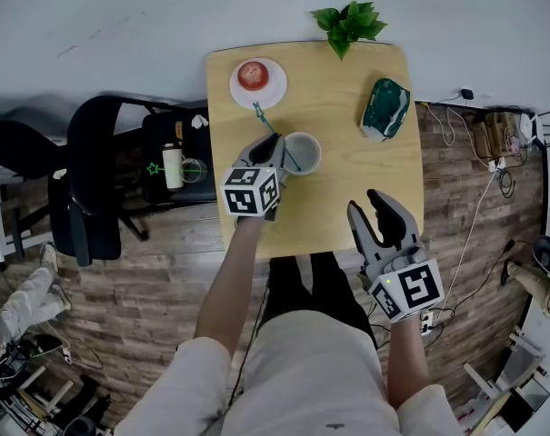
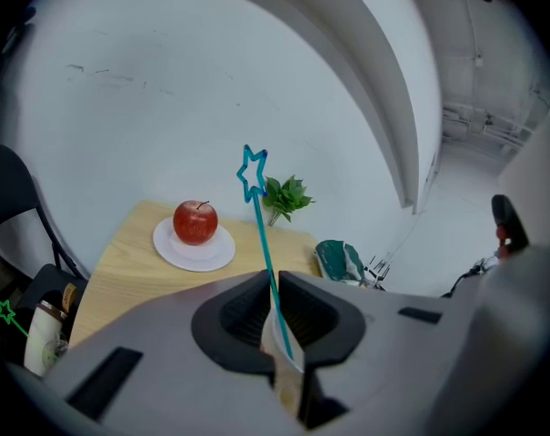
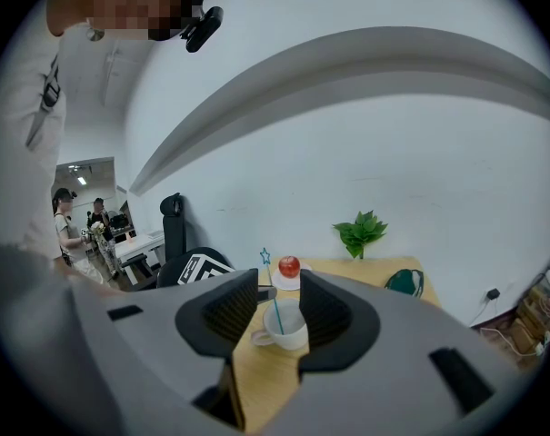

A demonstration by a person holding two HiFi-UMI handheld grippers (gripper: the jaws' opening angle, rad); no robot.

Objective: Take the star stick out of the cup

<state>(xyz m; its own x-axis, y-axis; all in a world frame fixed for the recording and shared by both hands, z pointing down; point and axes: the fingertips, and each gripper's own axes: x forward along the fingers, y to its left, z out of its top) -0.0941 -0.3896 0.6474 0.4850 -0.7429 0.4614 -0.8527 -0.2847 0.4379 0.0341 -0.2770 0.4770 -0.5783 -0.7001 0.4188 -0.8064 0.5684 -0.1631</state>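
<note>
Blue and thin, the star stick (image 2: 261,243) stands in the white cup (image 1: 319,155) near the middle of the counter (image 1: 347,189). It leans up and back toward the apple (image 1: 252,74). The left claw (image 2: 273,289) is right at the cup and pinches the stick just above the rim (the star pokes up past it). The right claw (image 1: 367,201) is well apart by the near edge, spread and empty. There is open room above the cup, so I think a pull up along the lean would free the stick.

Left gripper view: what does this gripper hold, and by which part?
The left gripper holds the thin blue star-topped stick by its lower shaft, just above the white cup.
</note>
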